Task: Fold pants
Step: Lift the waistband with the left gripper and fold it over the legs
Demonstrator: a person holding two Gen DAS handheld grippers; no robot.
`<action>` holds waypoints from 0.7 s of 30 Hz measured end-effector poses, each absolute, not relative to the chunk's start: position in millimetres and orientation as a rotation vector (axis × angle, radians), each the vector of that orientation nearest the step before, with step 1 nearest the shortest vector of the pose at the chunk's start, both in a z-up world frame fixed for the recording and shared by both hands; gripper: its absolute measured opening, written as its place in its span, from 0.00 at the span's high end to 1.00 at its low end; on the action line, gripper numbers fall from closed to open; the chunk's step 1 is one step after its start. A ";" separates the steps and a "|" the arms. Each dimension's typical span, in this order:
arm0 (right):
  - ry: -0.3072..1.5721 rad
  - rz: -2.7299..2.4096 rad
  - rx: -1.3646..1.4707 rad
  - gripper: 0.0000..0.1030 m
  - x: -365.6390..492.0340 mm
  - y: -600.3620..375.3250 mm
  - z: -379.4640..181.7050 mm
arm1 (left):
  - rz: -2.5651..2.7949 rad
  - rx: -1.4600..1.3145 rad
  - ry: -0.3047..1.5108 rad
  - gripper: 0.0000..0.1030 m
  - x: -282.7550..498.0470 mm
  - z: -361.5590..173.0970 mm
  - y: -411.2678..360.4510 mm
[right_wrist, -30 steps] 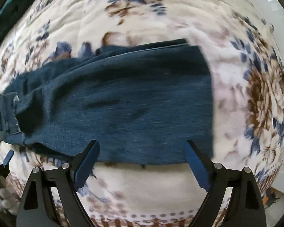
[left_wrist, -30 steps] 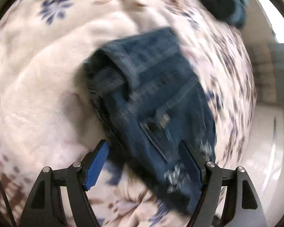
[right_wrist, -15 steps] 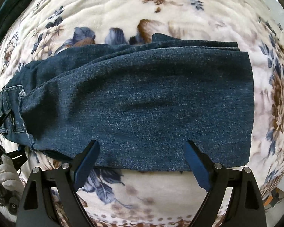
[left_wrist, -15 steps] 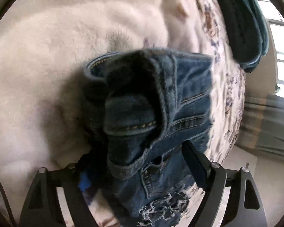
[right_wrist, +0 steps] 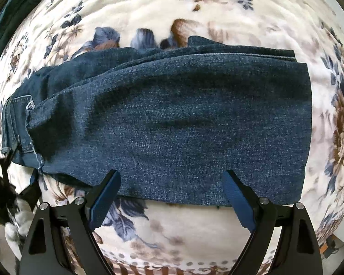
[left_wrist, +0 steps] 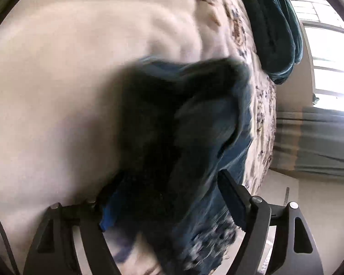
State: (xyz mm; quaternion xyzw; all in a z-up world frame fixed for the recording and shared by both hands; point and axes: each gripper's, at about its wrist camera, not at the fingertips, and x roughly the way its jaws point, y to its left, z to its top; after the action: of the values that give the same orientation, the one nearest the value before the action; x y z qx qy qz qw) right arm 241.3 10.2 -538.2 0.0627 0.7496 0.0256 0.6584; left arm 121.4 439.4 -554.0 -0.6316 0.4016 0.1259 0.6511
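Dark blue jeans lie folded lengthwise on a floral blanket, legs stacked, waistband and pocket at the left end. My right gripper is open, its fingers just at the near edge of the denim, holding nothing. In the left wrist view my left gripper is open wide with the bunched waistband end of the jeans filling the gap between its fingers; the picture is blurred. The left gripper also shows at the far left of the right wrist view, held by a white-gloved hand.
A dark teal blanket or pillow lies at the far side of the bed. The bed edge, a pale floor and a bright window are to the right in the left wrist view.
My left gripper has pushed in onto the waistband end, which now fills its view, and stays open. My right gripper has come closer to the near edge of the jeans.
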 end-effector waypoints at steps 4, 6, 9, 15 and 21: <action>1.697 0.065 0.156 0.10 241.1 1.1 -538.6 | 0.293 -1.425 0.938 0.17 142.0 -557.0 444.3; 1.695 0.068 0.163 0.10 240.3 -3.3 -540.4 | 0.292 -1.387 0.941 0.17 150.5 -552.7 442.0; 1.693 0.065 0.177 0.10 238.9 -10.3 -542.2 | 0.285 -1.296 0.910 0.46 152.4 -532.6 433.1; 1.673 0.006 0.197 0.10 238.3 -28.6 -547.0 | 0.246 -1.099 0.894 0.68 169.4 -488.6 412.3; 1.668 -0.036 0.228 0.10 242.8 -51.5 -558.1 | 0.097 -0.806 0.844 0.76 190.3 -410.0 352.2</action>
State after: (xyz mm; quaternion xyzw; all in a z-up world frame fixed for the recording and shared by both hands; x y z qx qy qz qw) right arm 242.8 -51.5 -558.1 0.1009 0.7389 -0.0161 0.6660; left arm 190.3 352.2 -410.0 -0.3803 0.3981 0.0457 0.8335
